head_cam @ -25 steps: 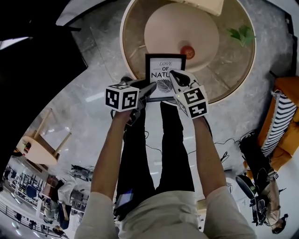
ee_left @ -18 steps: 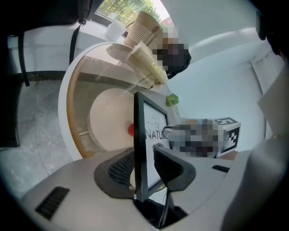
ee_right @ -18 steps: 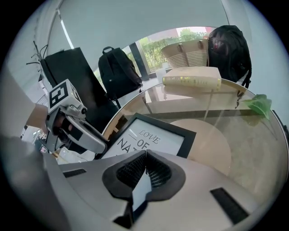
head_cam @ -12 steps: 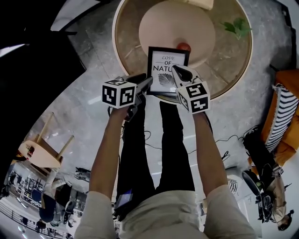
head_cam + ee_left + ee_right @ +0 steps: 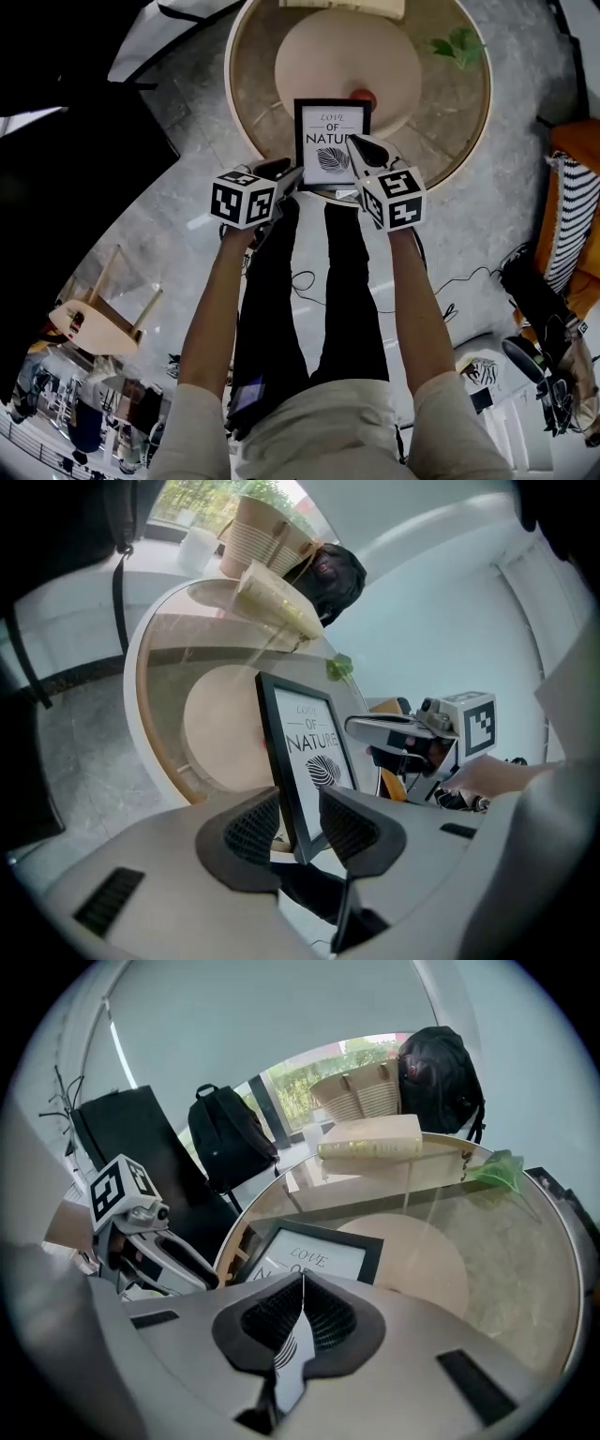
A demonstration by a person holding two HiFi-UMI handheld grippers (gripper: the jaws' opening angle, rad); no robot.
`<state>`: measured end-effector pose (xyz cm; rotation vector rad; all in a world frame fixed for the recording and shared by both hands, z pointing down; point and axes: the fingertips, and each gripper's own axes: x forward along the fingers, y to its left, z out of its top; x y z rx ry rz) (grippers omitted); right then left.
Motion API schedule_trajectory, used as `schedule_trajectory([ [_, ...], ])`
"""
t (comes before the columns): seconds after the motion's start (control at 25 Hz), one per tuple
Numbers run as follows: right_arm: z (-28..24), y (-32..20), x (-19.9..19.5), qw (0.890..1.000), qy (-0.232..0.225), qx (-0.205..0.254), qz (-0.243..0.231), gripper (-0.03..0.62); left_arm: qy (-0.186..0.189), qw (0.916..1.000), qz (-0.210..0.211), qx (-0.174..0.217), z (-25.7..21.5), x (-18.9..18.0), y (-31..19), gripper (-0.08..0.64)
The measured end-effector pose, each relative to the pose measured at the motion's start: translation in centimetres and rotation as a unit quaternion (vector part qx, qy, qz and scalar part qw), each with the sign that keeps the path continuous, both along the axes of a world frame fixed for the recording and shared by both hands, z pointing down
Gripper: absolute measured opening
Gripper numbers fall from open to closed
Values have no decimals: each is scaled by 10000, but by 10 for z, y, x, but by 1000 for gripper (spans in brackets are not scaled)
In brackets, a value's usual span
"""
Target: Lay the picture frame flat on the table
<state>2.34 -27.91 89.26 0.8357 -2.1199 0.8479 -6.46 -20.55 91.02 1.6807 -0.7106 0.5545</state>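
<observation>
1. Picture frame (image 5: pixel 332 131) is seen standing upright, long axis vertical, at the near rim of the round desk (image 5: pixel 450 141), with its print turned toward the person.
2. Its lower left corner is clamped between the fingers (image 5: pixel 251 829) of the left gripper (image 5: pixel 284 172). The right gripper (image 5: pixel 361 148), fingers pressed together on nothing, is held at the right edge.
3. Bare desk lies behind the frame, so a backward tip is judged likely.
4. Since half a second ago, grip and upright pose are unchanged, but a red object (image 5: pixel 364 95) is now partly covered by the top corner.

Frame (image 5: pixel 319 1252) bottom behind right tool (image 5: pixel 303 1283)
</observation>
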Motion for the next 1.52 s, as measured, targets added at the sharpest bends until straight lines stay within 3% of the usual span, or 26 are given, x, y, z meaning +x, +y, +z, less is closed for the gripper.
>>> schedule_trajectory([
  [0.16,-15,15,8,9988,-134,29,466,35,-257,9976,503,402,-12,-5,5,140],
  [0.36,-34,44,21,9941,-200,17,1066,34,-555,9868,1284,819,-29,-8,13,137],
  [0.6,-53,93,31,9866,-448,-112,1563,35,-786,9757,1612,1255,-57,-8,41,135],
  [0.84,-58,112,40,9830,-619,-253,1711,35,-1057,9768,1282,1351,-74,-6,59,132],
  [1.08,-131,146,61,9820,-738,-124,1731,34,-1349,9737,923,1586,-146,-4,92,132],
  [1.28,-212,154,75,9773,-948,56,1892,35,-1914,9625,421,1877,-228,-14,89,124],
  [1.4,-271,161,73,9758,-1050,194,1906,35,-2012,9539,103,2226,-295,-6,85,123],
  [1.52,-323,185,60,9793,-1155,380,1618,35,-1974,9445,-152,2621,-356,13,98,123],
])
